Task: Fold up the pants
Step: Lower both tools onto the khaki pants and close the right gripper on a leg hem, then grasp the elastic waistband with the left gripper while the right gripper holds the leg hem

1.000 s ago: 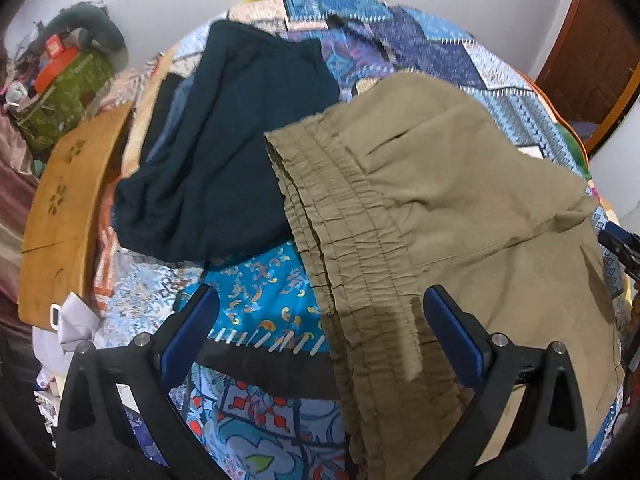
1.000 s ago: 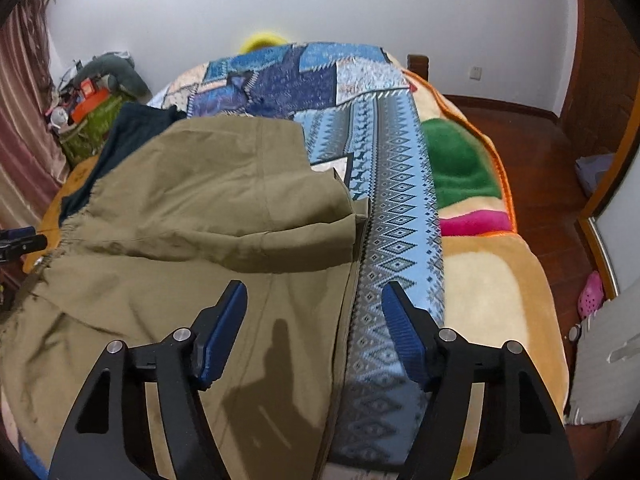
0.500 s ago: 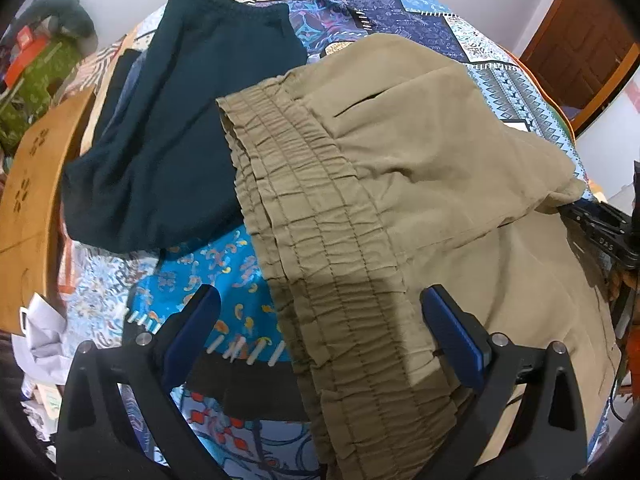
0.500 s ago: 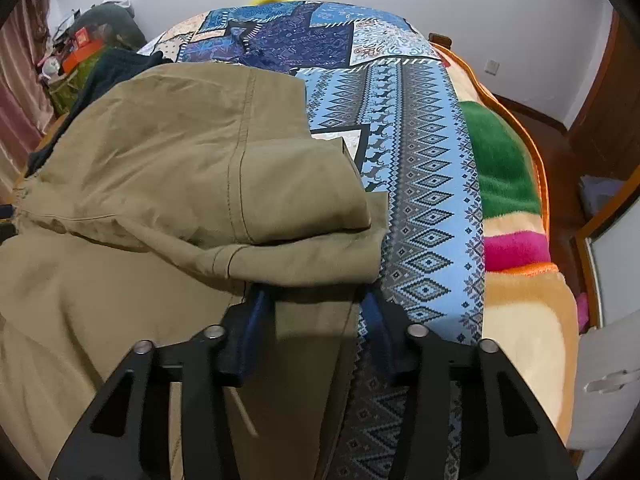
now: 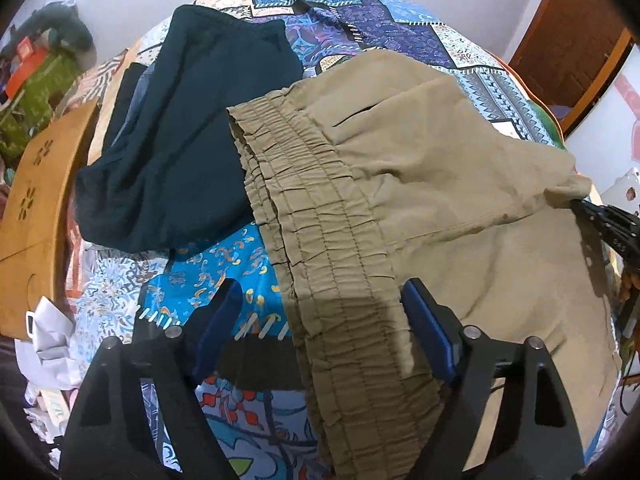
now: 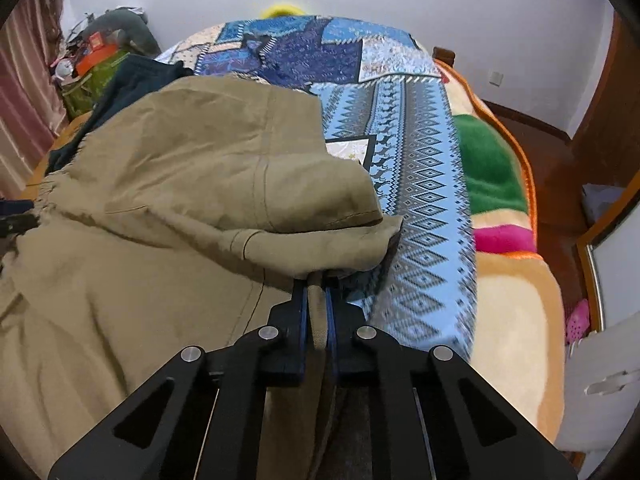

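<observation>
Two tongs: right tongs [image 6: 316, 300] clenched on khaki pants [image 5: 420, 168] (hem fold), left tongs [image 5: 320, 320] closing astride the waistband, not yet gripping

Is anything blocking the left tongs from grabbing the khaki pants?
Nothing visible. The left tongs are closing, with the gathered waistband of the khaki cotton pants already between them. The dark teal garment lies aside.

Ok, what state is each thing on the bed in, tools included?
Khaki elastic-waist pants: partly folded over, on the bed.
Dark teal garment: loosely bunched beside the waistband.
Right tool: shut on pants fabric.
Left tool: closing, waistband between pads, not yet gripped.
</observation>
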